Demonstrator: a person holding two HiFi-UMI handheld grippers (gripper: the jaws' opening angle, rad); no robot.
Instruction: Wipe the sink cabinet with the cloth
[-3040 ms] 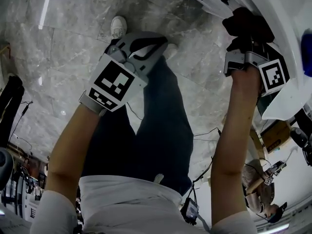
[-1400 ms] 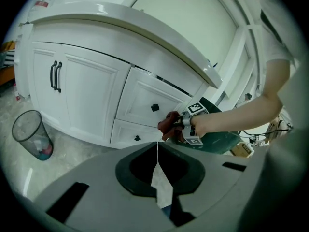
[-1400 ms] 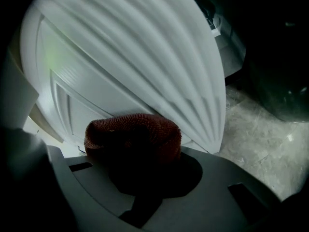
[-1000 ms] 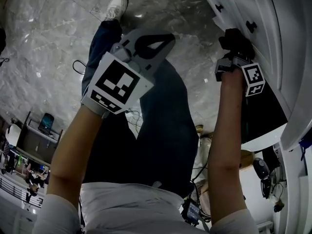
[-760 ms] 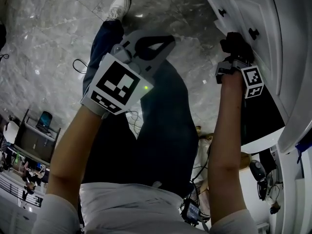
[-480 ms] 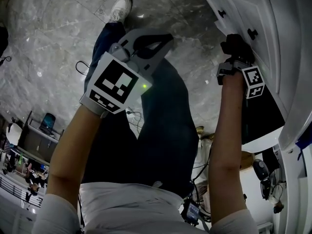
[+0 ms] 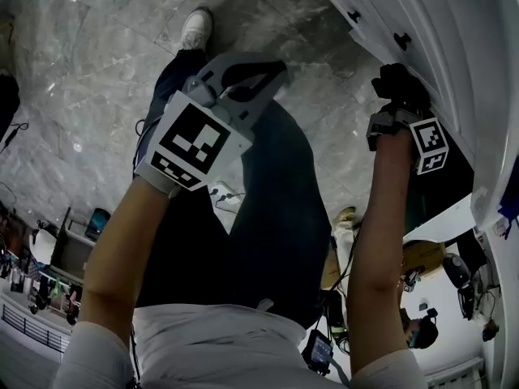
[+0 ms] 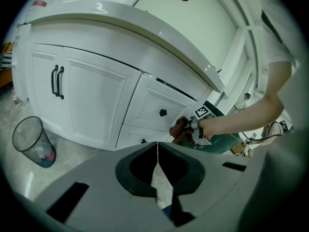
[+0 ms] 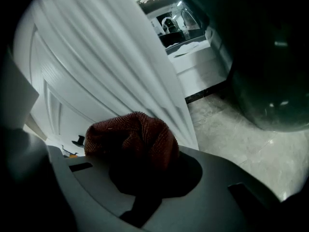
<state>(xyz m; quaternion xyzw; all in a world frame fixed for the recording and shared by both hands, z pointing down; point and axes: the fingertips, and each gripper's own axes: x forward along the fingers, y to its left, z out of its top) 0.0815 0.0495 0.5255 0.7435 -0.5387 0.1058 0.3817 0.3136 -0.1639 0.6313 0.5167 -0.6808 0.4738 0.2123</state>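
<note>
A dark red cloth (image 9: 137, 138) is bunched between the jaws of my right gripper (image 9: 145, 178), which is shut on it. The cloth (image 7: 397, 81) presses against the white sink cabinet front (image 7: 422, 23), just below two black knobs (image 7: 399, 39). In the left gripper view the right gripper (image 8: 189, 129) with the cloth (image 8: 179, 128) sits at the drawer panel of the cabinet (image 8: 96, 95). My left gripper (image 8: 157, 146) is shut with nothing in it, and in the head view the left gripper (image 7: 259, 71) hangs in the air over the floor, away from the cabinet.
A wire waste bin (image 8: 31, 141) stands on the floor left of the cabinet. A dark green rounded object (image 9: 260, 57) is close on the right of the cloth. The marble floor (image 7: 97, 47) and the person's legs (image 7: 276, 217) lie below.
The right gripper has slid the cloth along the cabinet front, away from the black knobs. The head camera has shifted. The left gripper has stayed shut in the air.
</note>
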